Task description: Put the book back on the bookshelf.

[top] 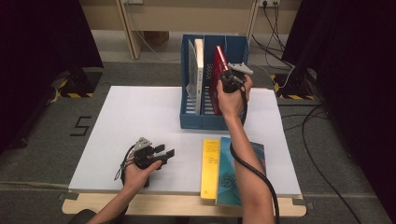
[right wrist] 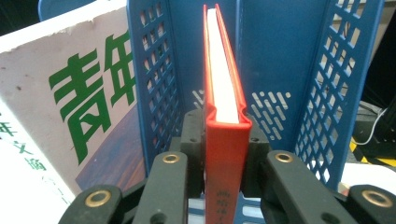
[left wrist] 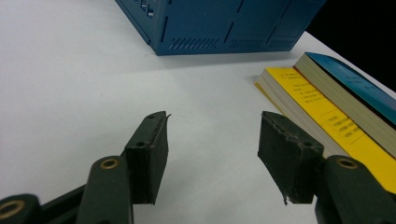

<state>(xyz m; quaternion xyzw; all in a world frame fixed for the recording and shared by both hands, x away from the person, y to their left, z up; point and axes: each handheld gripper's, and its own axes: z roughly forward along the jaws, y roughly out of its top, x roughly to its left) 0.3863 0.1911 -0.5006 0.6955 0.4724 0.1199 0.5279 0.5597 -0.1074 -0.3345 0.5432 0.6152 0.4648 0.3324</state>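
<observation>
The right claw (right wrist: 223, 186) grips the red book (right wrist: 224, 93) by its spine; lowering it squarely seats it inside the blue file rack (right wrist: 345, 79), while the left claw (left wrist: 212, 154) idles open.

This looks like a lab or studio room set up for recording, not a home. A white counter (top: 140, 121) sits on a plain wooden board (top: 187, 205) over grey carpet (top: 42, 140). Black curtains (top: 42, 37) hang on both sides and close the space off. Stand feet marked with yellow and black warning tape (top: 74, 94) rest on the carpet at either side. Loose black cables (top: 322, 154) trail across the floor to wall sockets (top: 268, 3) at the back. A number five (top: 81, 126) is taped on the carpet left of the counter. A blue file rack (top: 212, 79) and a few books (top: 222, 168) give it an office feel.
</observation>
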